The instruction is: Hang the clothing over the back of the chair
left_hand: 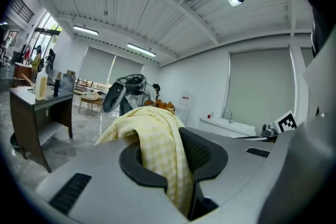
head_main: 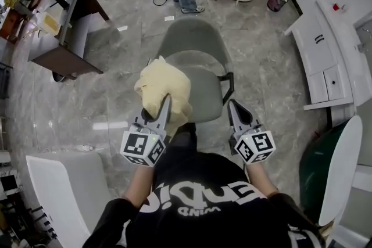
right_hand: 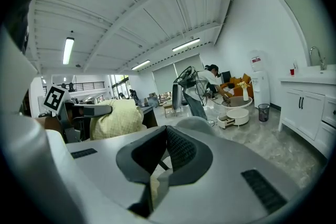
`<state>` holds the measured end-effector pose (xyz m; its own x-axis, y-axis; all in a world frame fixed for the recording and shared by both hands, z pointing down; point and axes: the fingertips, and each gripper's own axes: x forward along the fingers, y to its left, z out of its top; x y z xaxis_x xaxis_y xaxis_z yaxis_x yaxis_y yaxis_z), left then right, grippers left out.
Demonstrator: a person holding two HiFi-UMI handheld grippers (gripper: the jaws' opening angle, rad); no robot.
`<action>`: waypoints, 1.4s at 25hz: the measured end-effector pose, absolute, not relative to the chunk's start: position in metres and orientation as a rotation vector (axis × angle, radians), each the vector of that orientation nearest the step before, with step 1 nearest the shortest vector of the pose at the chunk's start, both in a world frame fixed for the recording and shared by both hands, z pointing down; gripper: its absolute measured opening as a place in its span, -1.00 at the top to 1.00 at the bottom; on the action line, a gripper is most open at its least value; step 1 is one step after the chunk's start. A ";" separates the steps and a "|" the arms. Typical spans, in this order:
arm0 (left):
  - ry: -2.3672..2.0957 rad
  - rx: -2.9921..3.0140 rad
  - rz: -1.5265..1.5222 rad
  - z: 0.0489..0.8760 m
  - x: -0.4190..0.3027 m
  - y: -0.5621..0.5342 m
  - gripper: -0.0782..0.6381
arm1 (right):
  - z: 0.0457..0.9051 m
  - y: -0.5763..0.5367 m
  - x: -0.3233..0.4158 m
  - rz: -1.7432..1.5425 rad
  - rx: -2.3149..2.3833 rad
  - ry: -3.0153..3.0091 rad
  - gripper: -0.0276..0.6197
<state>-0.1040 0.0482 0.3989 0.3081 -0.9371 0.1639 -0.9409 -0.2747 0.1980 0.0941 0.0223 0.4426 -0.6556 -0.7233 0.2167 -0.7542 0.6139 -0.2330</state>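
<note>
Your left gripper pinches the yellow cloth between its fingers. The cloth bunches over their tips (above the grey chair's seat). Your right gripper's fingers sit closed together, apart from it.

Soft, matt yellow checked cloth; smooth matt grey plastic chair; glossy polished stone floor
</note>
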 end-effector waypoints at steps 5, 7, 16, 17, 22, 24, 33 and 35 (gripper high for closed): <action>-1.667 2.343 0.035 0.392 -0.122 -0.005 0.55 | 0.433 -0.029 0.071 0.465 1.283 -2.726 0.87; -1.646 2.358 0.032 0.391 -0.127 -0.024 0.55 | 0.431 -0.047 0.064 0.465 1.300 -2.720 0.87; -1.556 2.410 0.049 0.389 -0.139 -0.082 0.55 | 0.425 -0.099 0.047 0.475 1.370 -2.691 0.87; -1.549 2.411 0.051 0.389 -0.139 -0.086 0.55 | 0.424 -0.101 0.047 0.475 1.376 -2.688 0.87; -1.532 2.416 0.047 0.388 -0.133 -0.106 0.55 | 0.423 -0.116 0.053 0.480 1.394 -2.676 0.87; -1.540 2.413 0.048 0.388 -0.132 -0.115 0.55 | 0.423 -0.124 0.054 0.475 1.389 -2.683 0.87; -1.569 2.421 0.063 0.388 -0.125 -0.162 0.55 | 0.422 -0.163 0.055 0.468 1.365 -2.714 0.87; -1.571 2.428 0.070 0.389 -0.124 -0.174 0.55 | 0.422 -0.170 0.054 0.468 1.357 -2.724 0.87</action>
<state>-0.1239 -0.1736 0.3892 0.4182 -0.8916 0.1736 -0.9035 -0.3886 0.1808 0.0538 -0.1703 0.4220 -0.6097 -0.7697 0.1892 -0.7887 0.5655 -0.2409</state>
